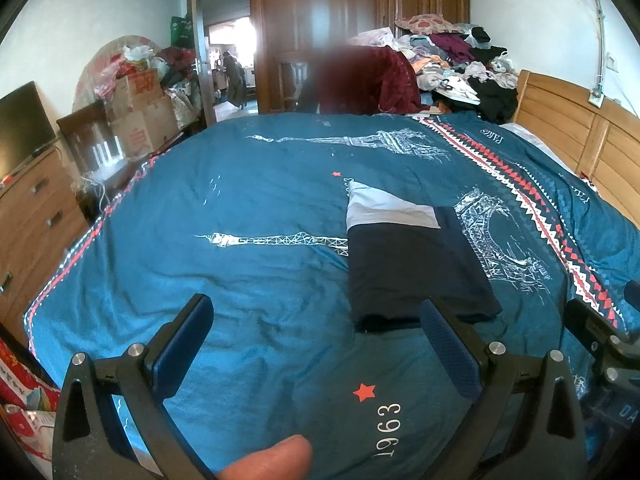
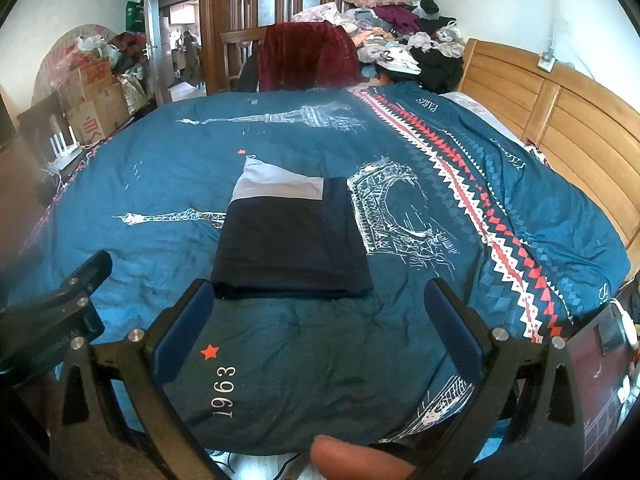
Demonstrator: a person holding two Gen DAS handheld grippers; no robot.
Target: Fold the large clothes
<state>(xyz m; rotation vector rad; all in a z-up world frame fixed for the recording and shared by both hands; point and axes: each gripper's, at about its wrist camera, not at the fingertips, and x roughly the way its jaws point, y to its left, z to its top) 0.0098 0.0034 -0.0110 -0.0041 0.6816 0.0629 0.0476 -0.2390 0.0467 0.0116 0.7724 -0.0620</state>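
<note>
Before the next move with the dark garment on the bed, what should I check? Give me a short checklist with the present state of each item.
1. Left gripper open and holding nothing: ok.
2. Right gripper open and holding nothing: ok.
3. Garment lies flat on the bedcover, folded to a rectangle: ok.
4. Folded edges aligned: not ok; a light grey panel sticks out at the far end.
5. Both grippers clear of the garment: ok; they are at its near edge without gripping it.
6. Layers underneath smooth: cannot tell, hidden.
</note>
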